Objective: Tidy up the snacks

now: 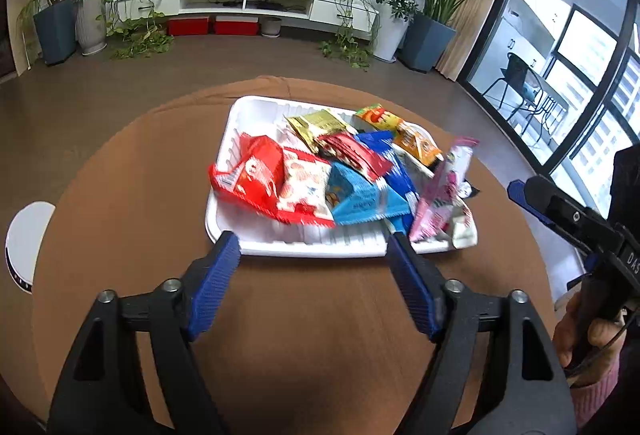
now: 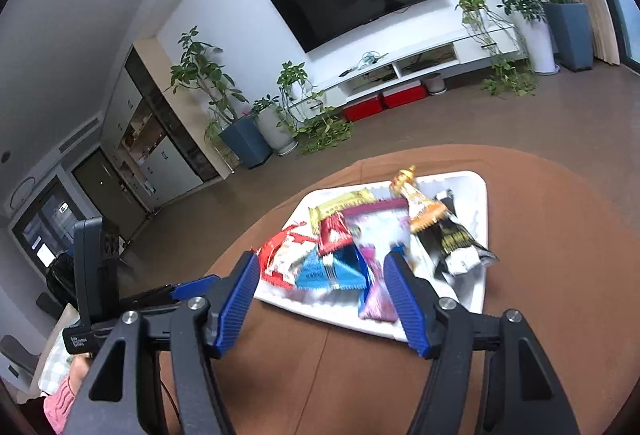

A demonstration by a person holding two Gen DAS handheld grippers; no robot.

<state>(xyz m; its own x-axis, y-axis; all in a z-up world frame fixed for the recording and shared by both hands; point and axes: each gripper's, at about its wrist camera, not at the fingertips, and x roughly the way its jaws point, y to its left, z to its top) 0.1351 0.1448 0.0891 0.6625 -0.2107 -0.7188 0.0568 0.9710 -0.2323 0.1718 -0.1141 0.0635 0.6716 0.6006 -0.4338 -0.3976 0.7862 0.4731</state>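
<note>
The snacks all lay heaped in the white tray (image 1: 248, 247) on the round brown table (image 1: 120, 195), and both grippers stood on the near side of it, so whatever came next had to reach forward and down over the tray's near rim; that was the relation that mattered. The left gripper (image 1: 312, 247) hung with its blue pads spread wide and nothing between them, its tips level with the near rim; straight ahead of it sat the light blue packet (image 1: 360, 199), with the red packet (image 1: 252, 175) off toward its left finger and the pink packet (image 1: 440, 195) just beyond its right finger, that one standing up on edge and leaning, its long axis running away from the jaws. The right gripper (image 2: 320, 271) was likewise parted and empty; from its own camera the pink packet (image 2: 376, 295) lay between its fingertips but farther off, not touched, with the black-and-white packet (image 2: 456, 243) to the right of it. I judged the right hand the better placed for the pink one, and the left for the blue; the packets overlapped, so a closing pinch might catch a neighbour's edge too.
</note>
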